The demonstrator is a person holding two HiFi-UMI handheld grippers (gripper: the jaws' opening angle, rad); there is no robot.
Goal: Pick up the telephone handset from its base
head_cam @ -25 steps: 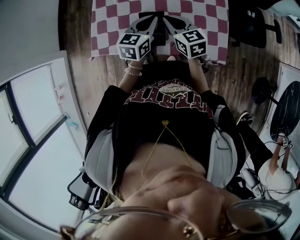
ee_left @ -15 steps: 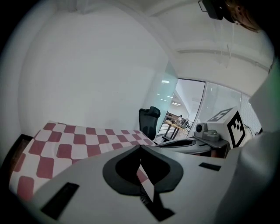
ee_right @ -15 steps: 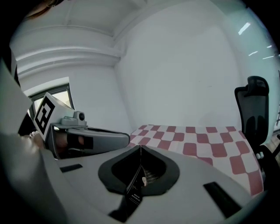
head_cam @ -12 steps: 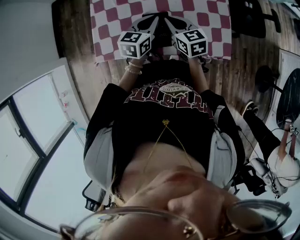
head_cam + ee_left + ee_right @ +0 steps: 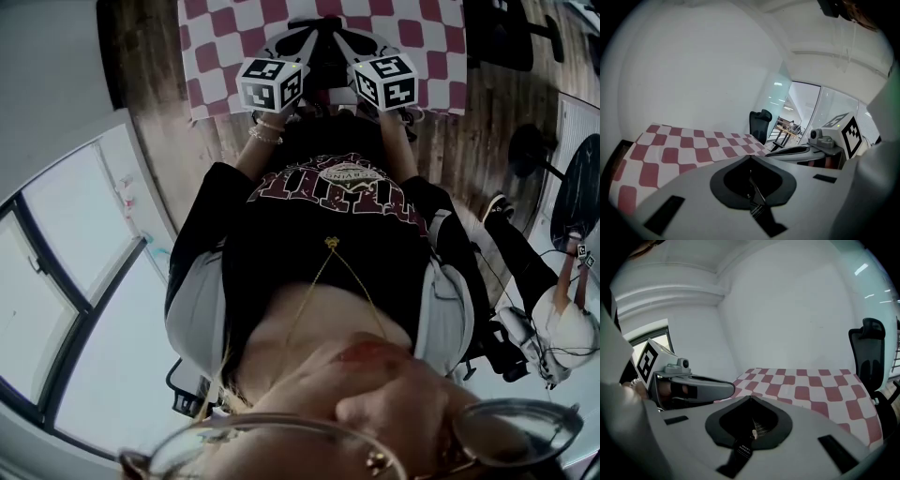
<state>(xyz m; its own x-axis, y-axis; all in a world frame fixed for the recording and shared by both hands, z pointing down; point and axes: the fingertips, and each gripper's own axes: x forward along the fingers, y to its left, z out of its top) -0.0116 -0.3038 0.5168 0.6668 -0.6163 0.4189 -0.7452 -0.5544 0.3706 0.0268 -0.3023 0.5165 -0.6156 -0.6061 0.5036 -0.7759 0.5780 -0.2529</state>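
Jaws together: left gripper [image 5: 750, 158], right gripper [image 5: 751, 398]; checkered cloth [image 5: 431, 56] partly hidden beneath.

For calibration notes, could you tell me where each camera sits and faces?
Head view: on the head, facing steeply down at the torso, left gripper, right gripper and the cloth.
Left gripper view: on that gripper, facing along its shut fingers over the cloth; right gripper at right.
Right gripper view: likewise; left gripper at left.
Both share cloth and chair.
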